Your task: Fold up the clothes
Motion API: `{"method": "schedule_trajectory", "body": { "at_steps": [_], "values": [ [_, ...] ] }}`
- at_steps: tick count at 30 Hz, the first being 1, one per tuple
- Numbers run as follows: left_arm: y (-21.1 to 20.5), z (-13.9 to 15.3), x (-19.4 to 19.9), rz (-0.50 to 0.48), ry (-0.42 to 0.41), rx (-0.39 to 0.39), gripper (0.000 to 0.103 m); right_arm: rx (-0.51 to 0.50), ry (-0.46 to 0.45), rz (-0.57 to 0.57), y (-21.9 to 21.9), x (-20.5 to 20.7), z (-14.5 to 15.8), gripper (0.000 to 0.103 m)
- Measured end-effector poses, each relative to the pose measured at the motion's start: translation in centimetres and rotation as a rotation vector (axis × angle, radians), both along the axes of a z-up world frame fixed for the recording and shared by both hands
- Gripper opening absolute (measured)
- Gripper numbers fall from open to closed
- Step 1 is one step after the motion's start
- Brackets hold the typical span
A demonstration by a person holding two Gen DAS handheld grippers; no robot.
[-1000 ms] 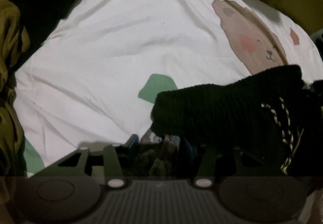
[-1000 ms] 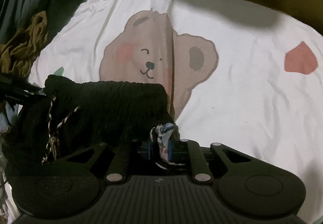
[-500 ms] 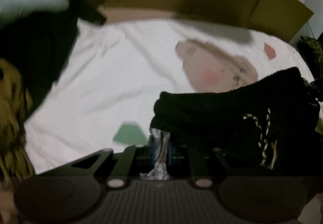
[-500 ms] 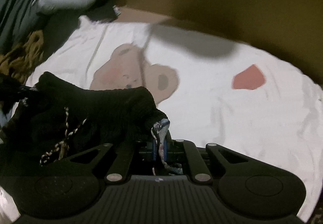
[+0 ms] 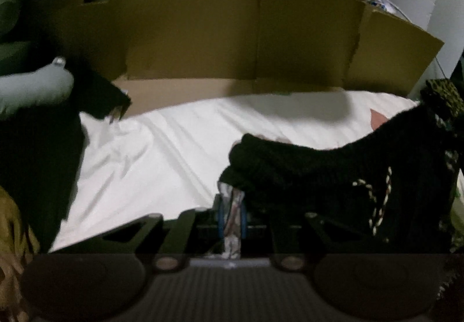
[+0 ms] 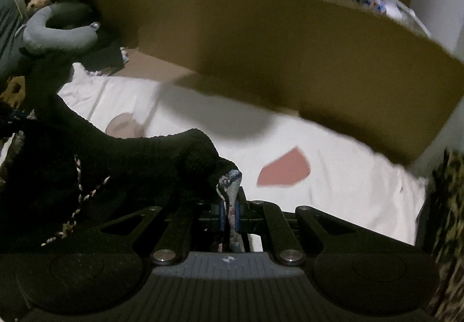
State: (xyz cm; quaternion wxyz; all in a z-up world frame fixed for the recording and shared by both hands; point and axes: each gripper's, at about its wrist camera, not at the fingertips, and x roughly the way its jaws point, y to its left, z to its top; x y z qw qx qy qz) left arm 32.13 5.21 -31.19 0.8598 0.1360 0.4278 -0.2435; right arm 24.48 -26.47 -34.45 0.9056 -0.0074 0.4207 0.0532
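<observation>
Black knit garment [image 5: 333, 177] stretched sideways, left claw [image 5: 232, 212] and right claw [image 6: 230, 212] pinching its ends

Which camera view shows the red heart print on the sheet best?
The right wrist view: the red heart print lies in open view on the white sheet. The left wrist view shows only a sliver behind the black knit garment.

Bed, white printed sheet [image 5: 162, 148] spread flat.

a white bedsheet with bear and heart prints [image 6: 348, 177] is covering the surface; a brown cardboard wall [image 5: 232, 32] is standing at twelve o'clock, dimly lit.
</observation>
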Motion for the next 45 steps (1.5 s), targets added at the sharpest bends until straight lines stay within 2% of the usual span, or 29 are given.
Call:
{"method": "schedule_trajectory", "body": {
  "at_steps": [16, 23, 28, 33, 36, 42, 45],
  "values": [
    [-2.4, 2.5, 5.9, 0.046, -0.151, 0.018, 0.011, -0.130, -0.126, 0.010, -0.2, 8.4, 3.1, 0.004],
    [-2.3, 3.1, 8.6, 0.056, -0.185, 0.067, 0.011, -0.159, -0.144, 0.023, 1.0, 10.9, 3.9, 0.004],
    [-2.3, 3.7, 11.0, 0.088, -0.203, 0.070, 0.011, -0.189, -0.157, 0.035, 1.9, 13.1, 4.4, 0.004],
    [-3.0, 2.9, 12.9, 0.118, -0.220, 0.090, 0.011, -0.217, -0.167, 0.013, 2.3, 15.9, 4.4, 0.004],
    [-2.6, 1.8, 14.0, 0.166, -0.188, 0.097, 0.011, -0.241, -0.166, 0.028, 3.1, 17.4, 3.7, 0.004],
    [-2.2, -1.8, 15.8, 0.210, -0.130, 0.160, 0.011, -0.239, -0.111, 0.048, 4.6, 19.7, 0.4, 0.005],
    [-2.5, -3.1, 15.9, 0.219, -0.111, 0.171, 0.011, -0.204, -0.063, 0.004, 4.5, 20.1, -1.5, 0.005]
  ]
}}
